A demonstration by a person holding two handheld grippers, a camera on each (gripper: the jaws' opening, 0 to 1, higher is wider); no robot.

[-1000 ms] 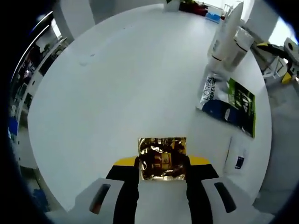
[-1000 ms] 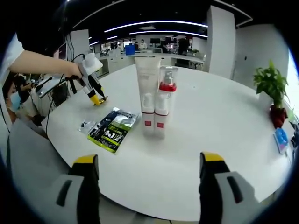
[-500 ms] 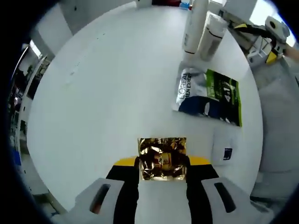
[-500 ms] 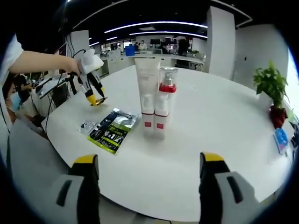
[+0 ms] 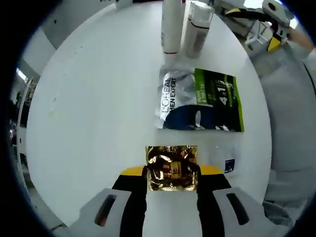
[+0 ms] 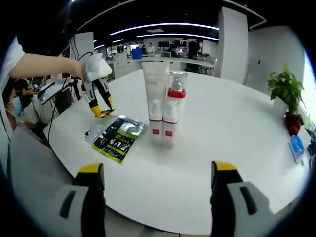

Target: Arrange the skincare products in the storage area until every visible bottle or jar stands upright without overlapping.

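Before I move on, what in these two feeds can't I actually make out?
- Left gripper view: tops of the white tube and the red-collared pump bottle are cut off by the edge.
- Left gripper view: small clear sachet is partly behind the left gripper; its print is too small to read.
- Right gripper view: gold foil packet is too small for detail.

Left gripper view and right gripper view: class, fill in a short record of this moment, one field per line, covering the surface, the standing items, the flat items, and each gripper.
surface: round white table
standing items: white tube and red-collared pump bottle, upright, side by side
flat items: L'Oreal Men Expert sachet lying flat near the tube; small clear sachet beside it
left gripper: shut on gold foil sachet, above the table
right gripper: open, holding nothing, facing the tube and bottle
background: potted plant on the table's far side
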